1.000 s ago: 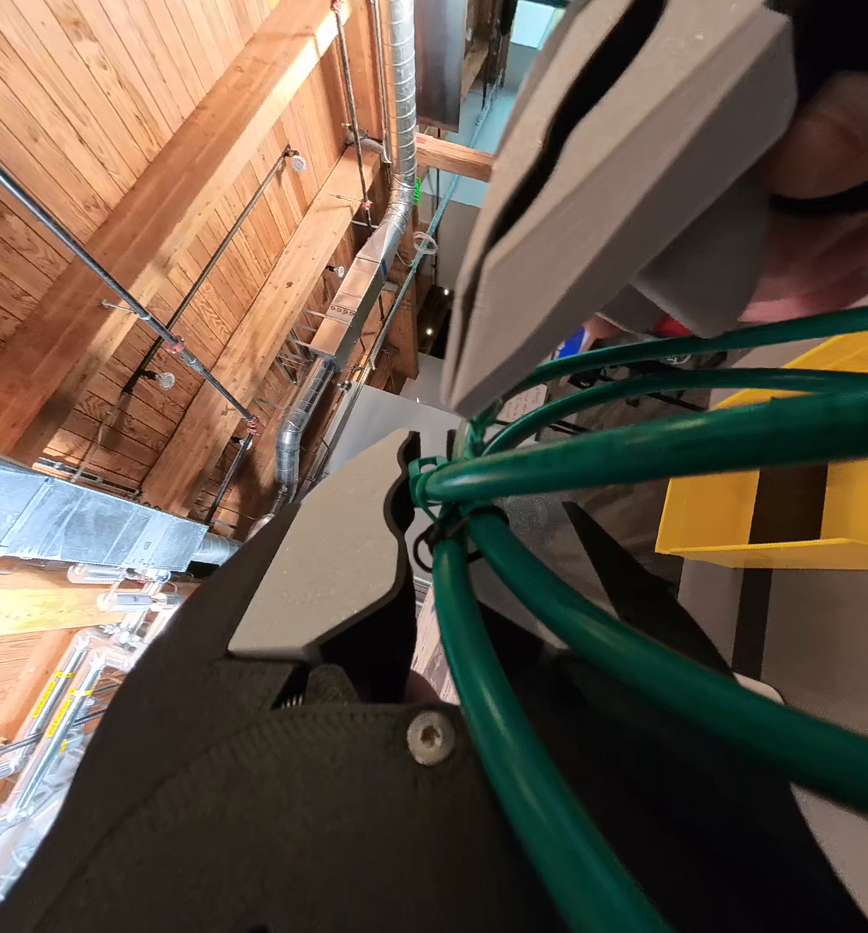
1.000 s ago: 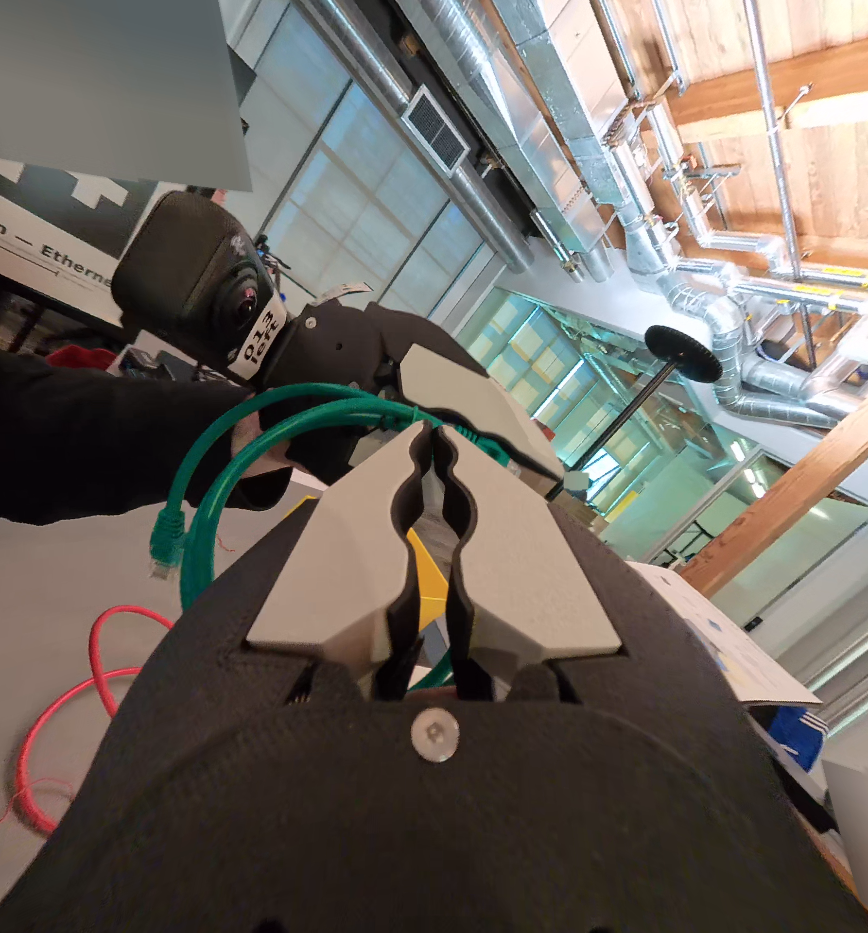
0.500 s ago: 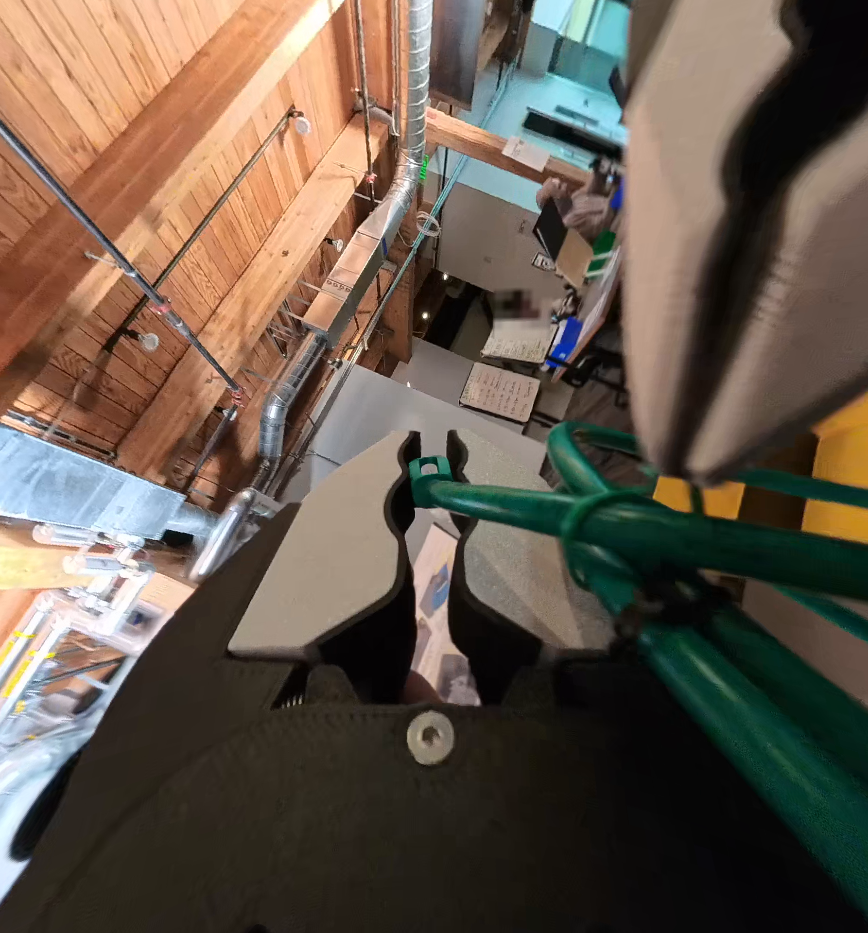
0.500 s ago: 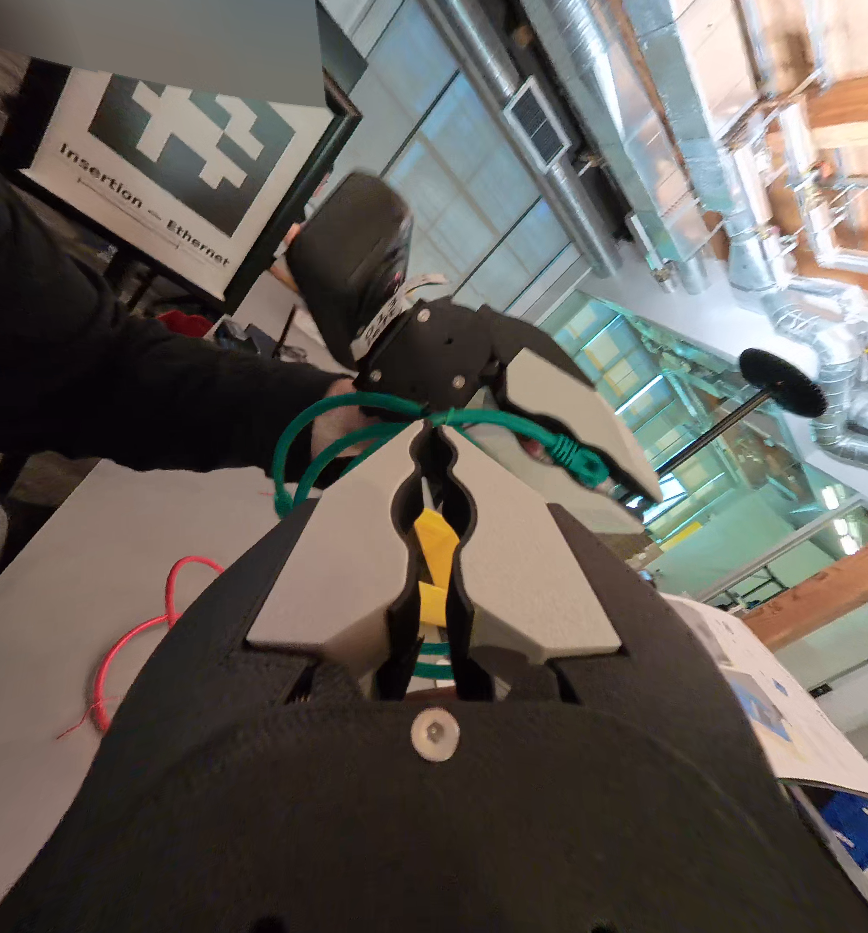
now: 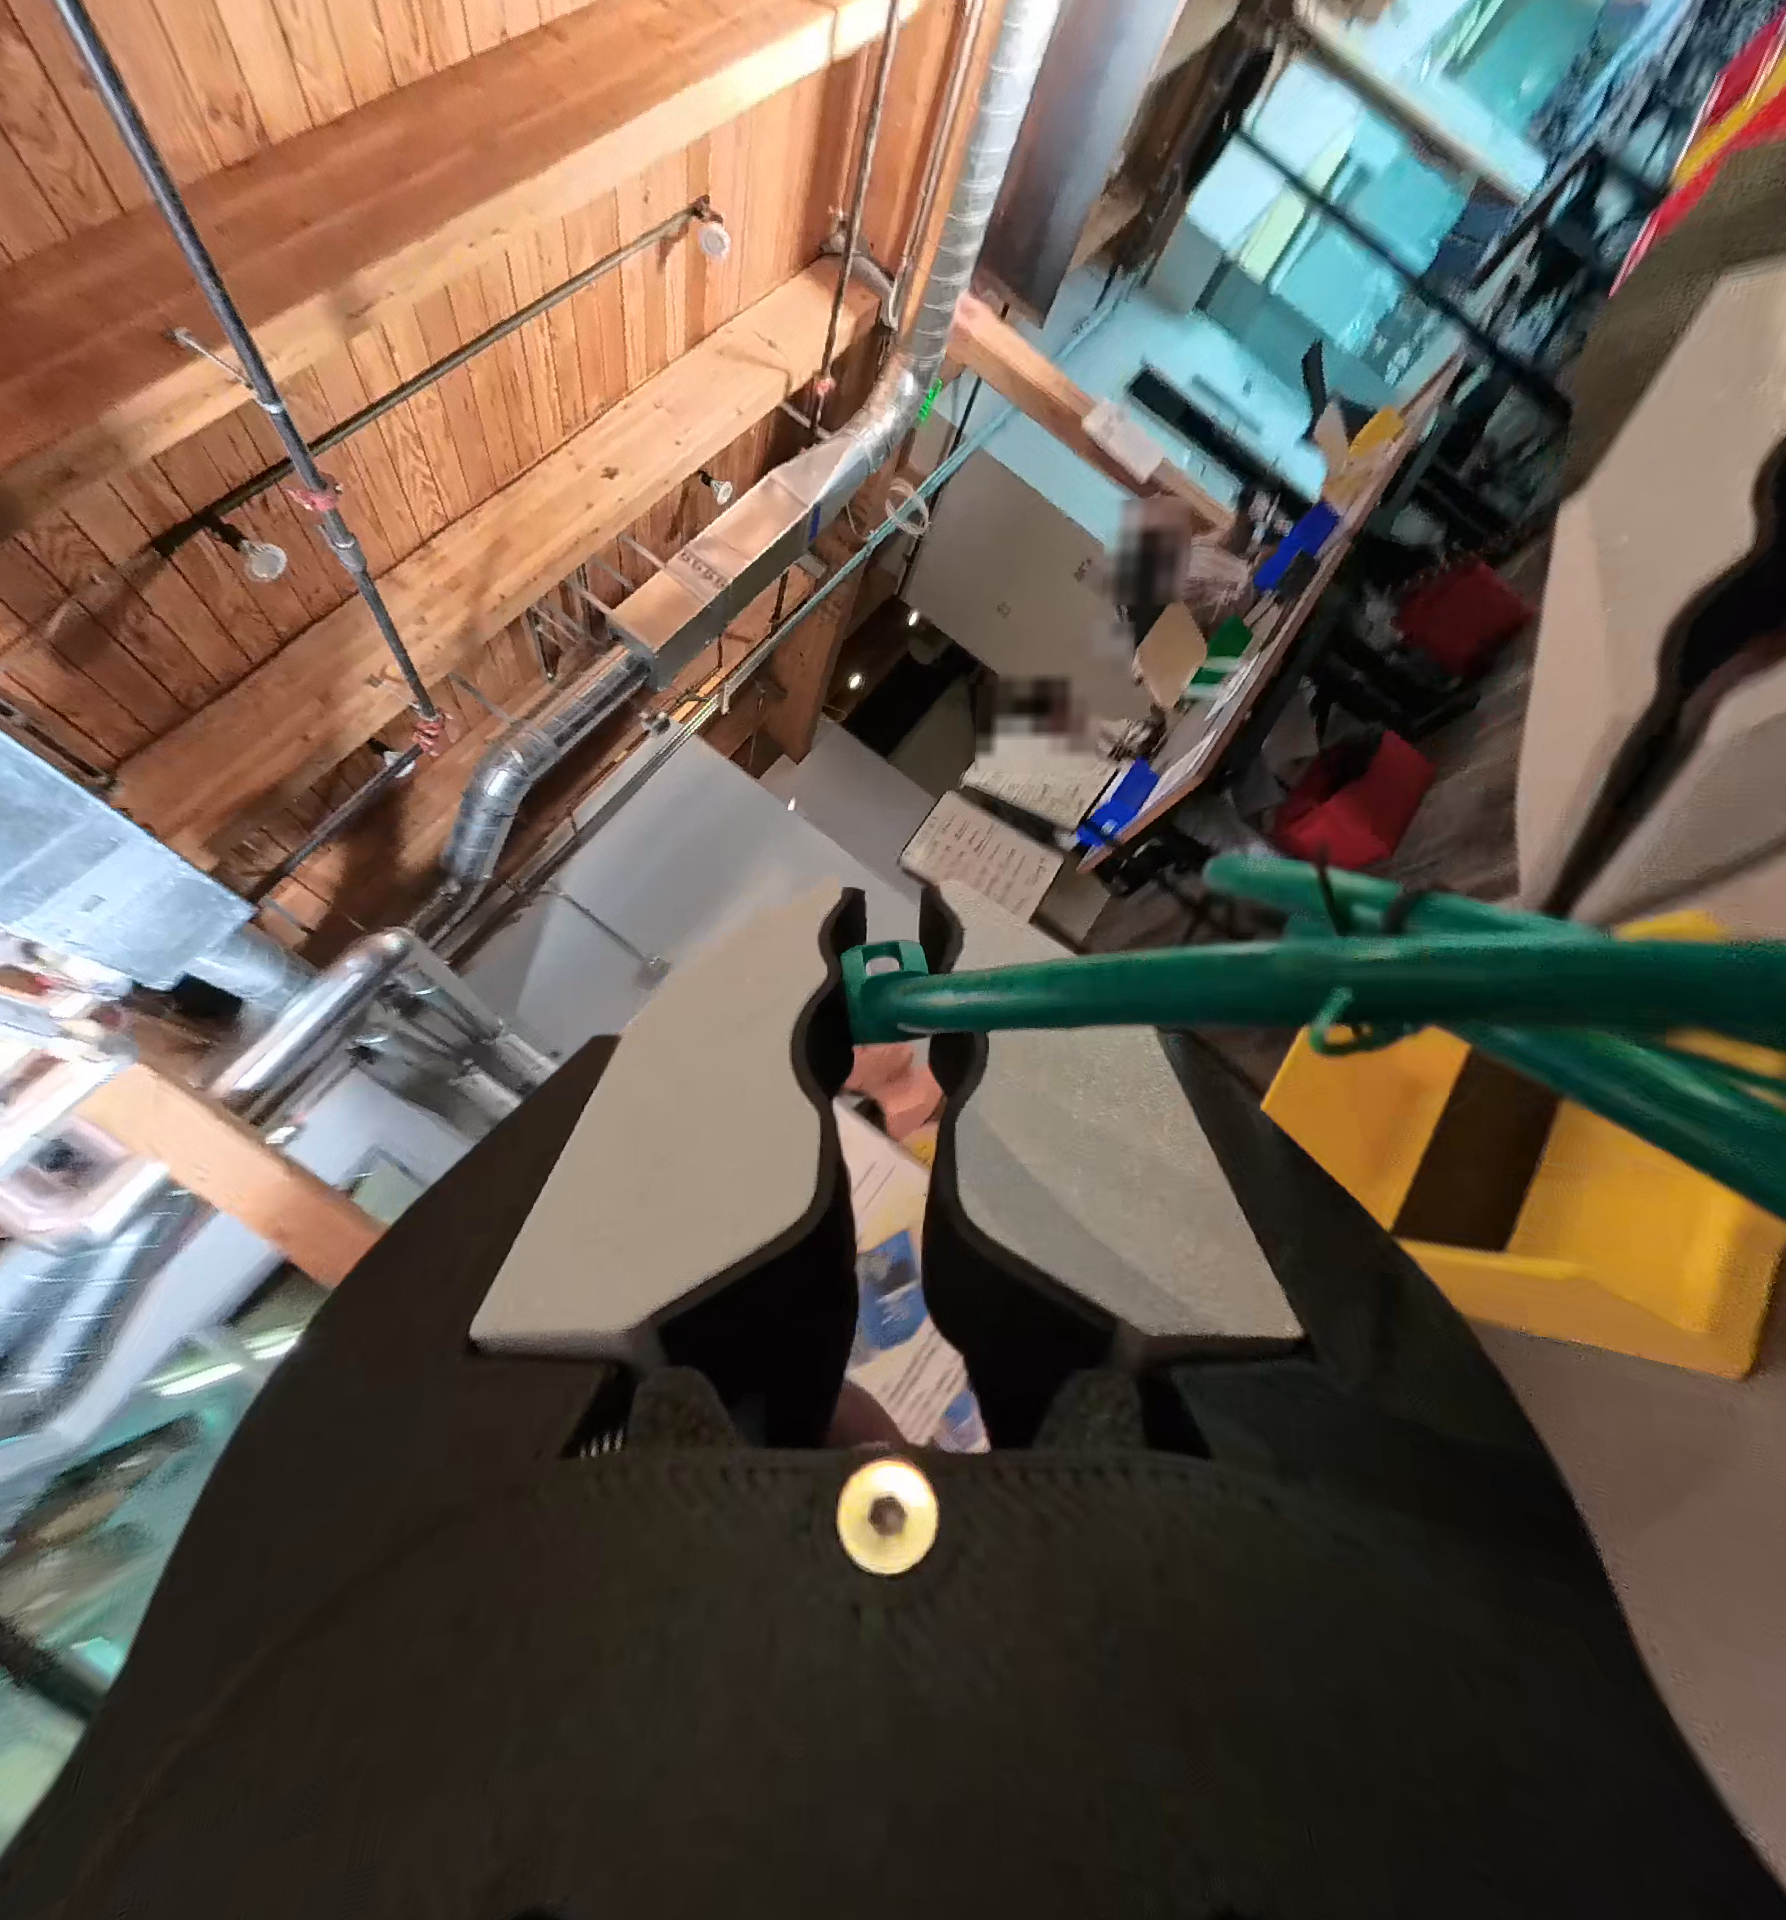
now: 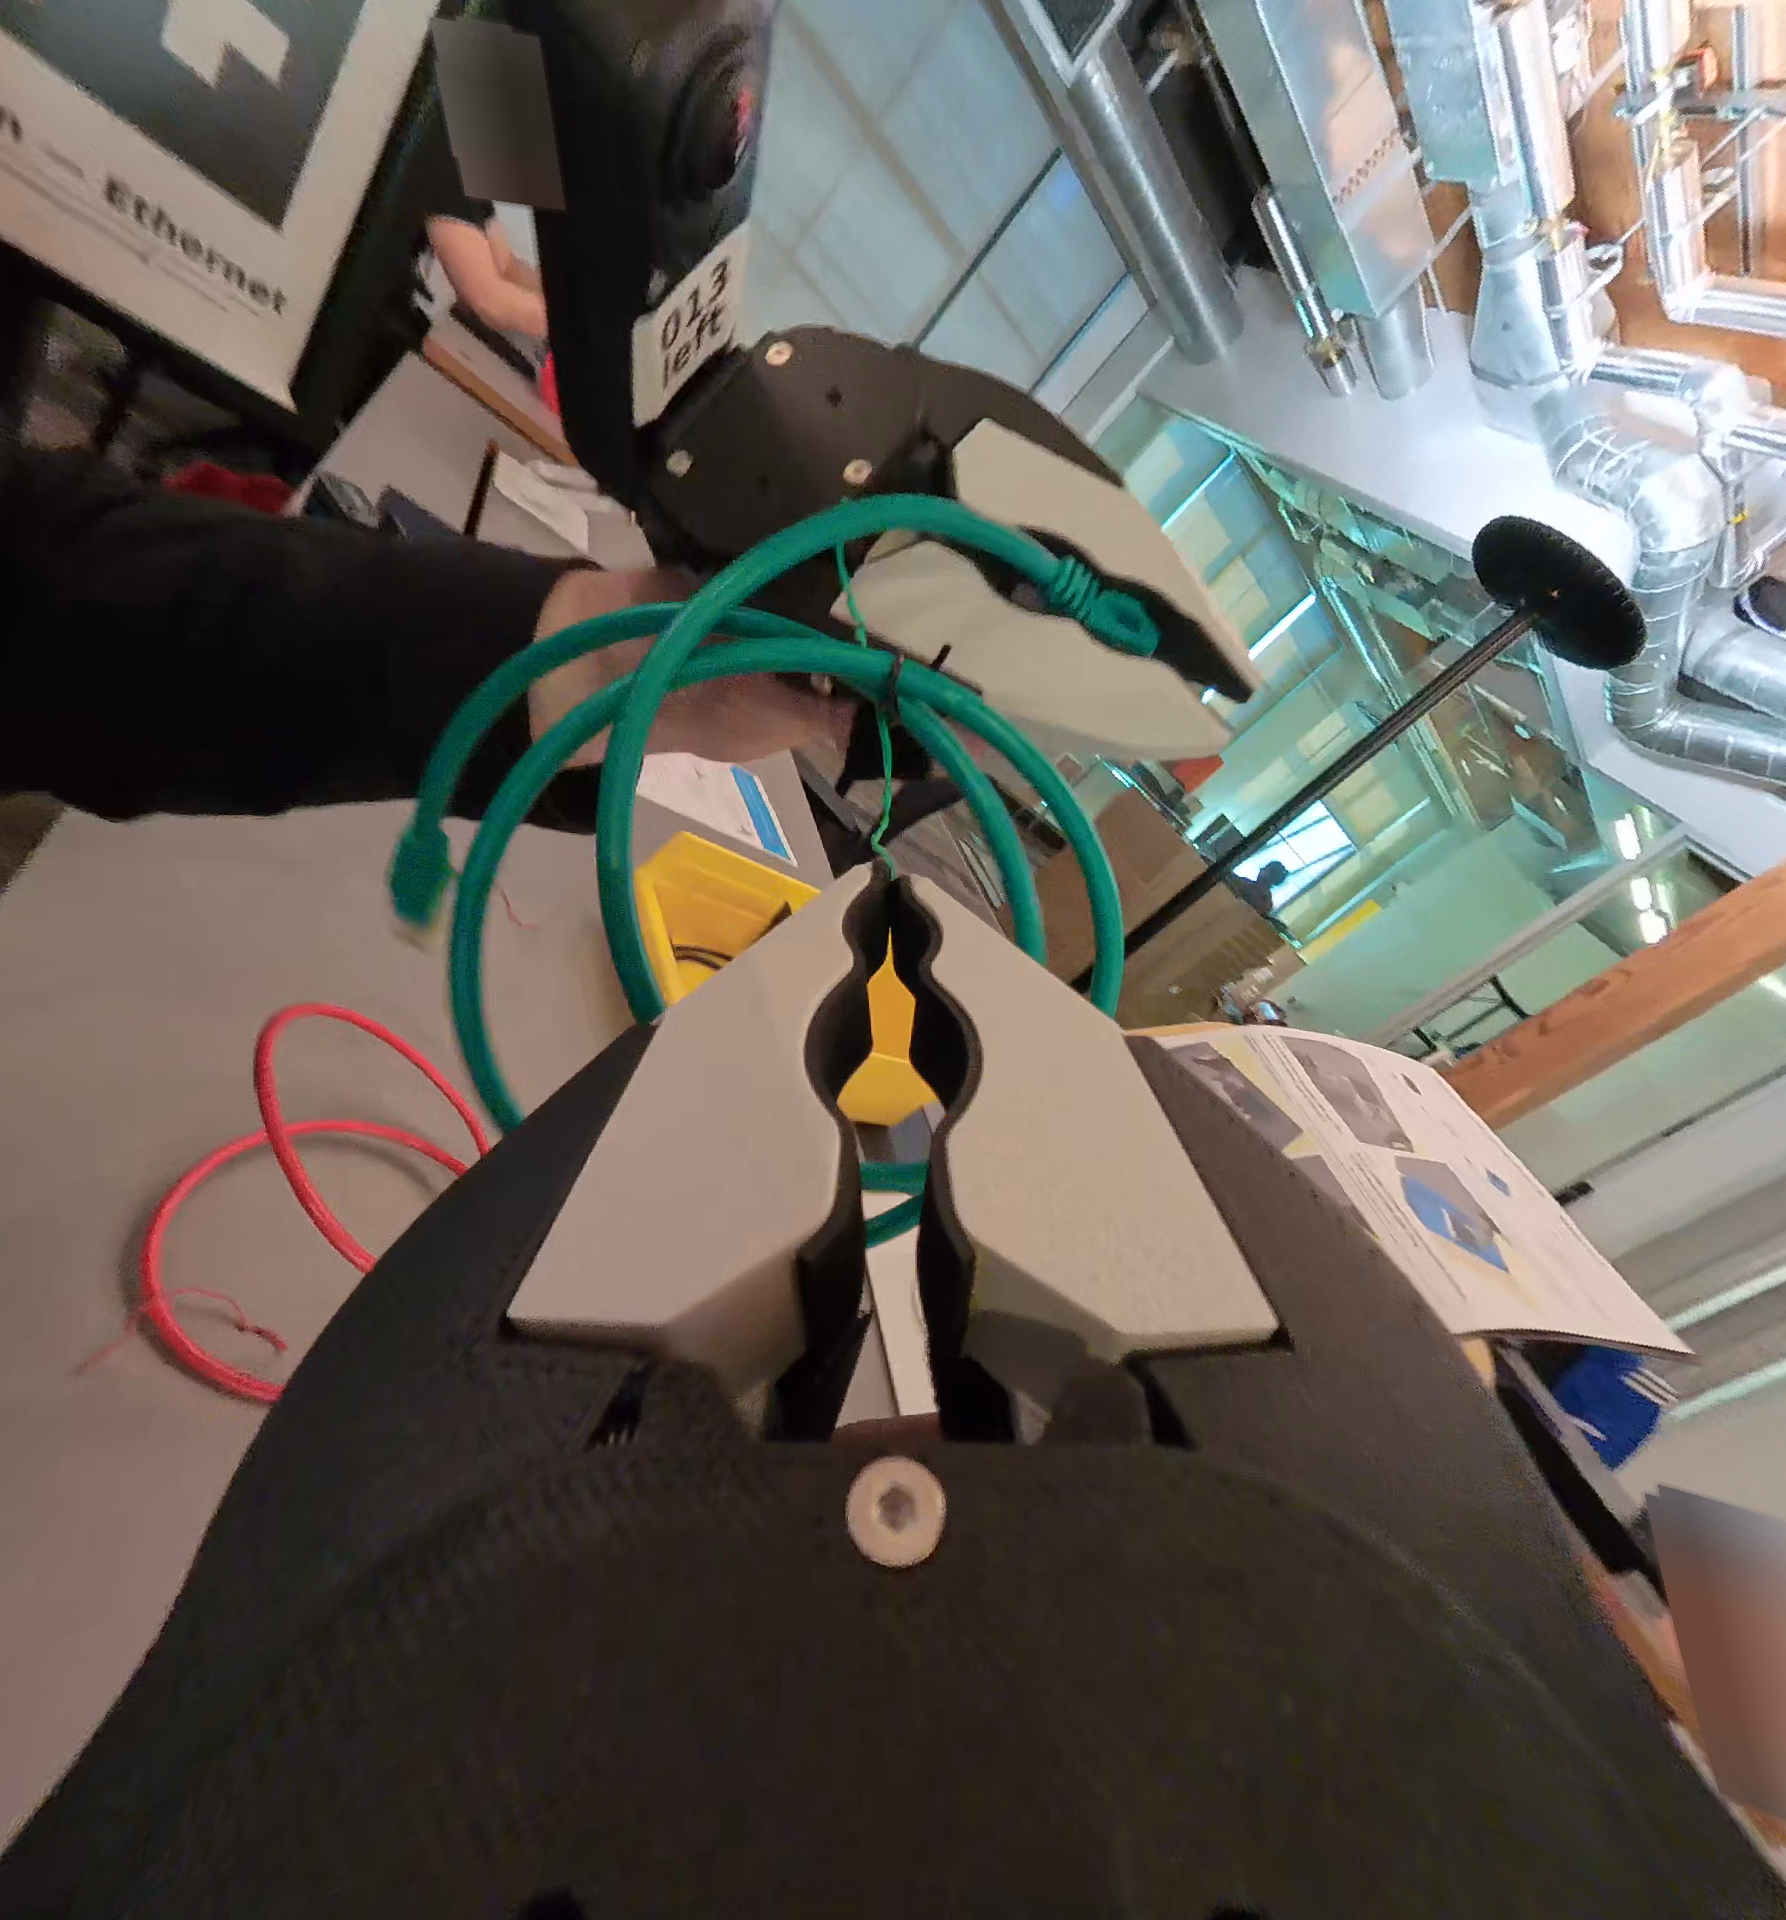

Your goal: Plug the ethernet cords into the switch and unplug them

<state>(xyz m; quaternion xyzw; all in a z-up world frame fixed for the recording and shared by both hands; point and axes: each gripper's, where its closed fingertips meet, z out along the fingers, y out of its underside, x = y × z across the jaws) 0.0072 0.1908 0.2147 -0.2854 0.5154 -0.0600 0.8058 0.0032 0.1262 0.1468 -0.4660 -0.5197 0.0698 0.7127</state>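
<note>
Hanging coiled green ethernet cord [image 6: 847, 686], left hand-held gripper [image 5: 889, 971] pinches its plug.

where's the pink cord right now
In the right wrist view the pink cord lies looped on the grey table at lower left, below the dangling plug of the green cord and left of the yellow bin.

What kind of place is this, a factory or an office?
Probably a shared workshop or lab in an industrial-style building. Bare metal ducts run under a wooden ceiling, big glass walls stand behind, and a cluttered workbench stands farther off. A coiled green cable is being handled above a grey table.
</note>
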